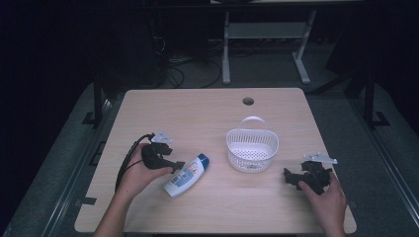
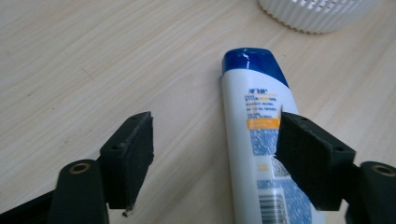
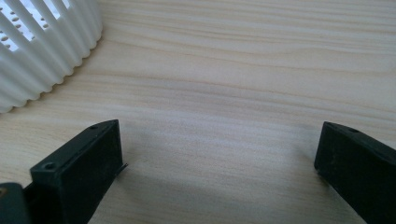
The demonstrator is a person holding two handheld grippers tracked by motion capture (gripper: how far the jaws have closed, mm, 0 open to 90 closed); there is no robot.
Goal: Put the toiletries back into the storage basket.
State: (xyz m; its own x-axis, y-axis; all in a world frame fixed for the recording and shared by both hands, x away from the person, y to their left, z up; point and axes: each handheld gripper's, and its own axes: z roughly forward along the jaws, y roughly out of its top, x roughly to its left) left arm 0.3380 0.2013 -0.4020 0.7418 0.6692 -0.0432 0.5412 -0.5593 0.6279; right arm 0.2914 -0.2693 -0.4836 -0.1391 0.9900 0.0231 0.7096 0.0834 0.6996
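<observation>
Since the shampoo bottle point(image 1: 186, 176) lies flat at nine o'clock of the white basket point(image 1: 252, 150), the left gripper point(image 2: 215, 154) is held open over it, nothing gripped, while the right gripper point(image 3: 217, 163) is rested open at the basket's four o'clock.

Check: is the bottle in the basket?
No, the bottle lies flat on the table, left of the basket.

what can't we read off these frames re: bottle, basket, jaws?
- Shampoo bottle: bottom end cut off by the left gripper view's lower edge; label print too small to read.
- Basket: contents behind its near wall in the high view.
- Right gripper: jaws dark, small, blurred in the high view.
</observation>
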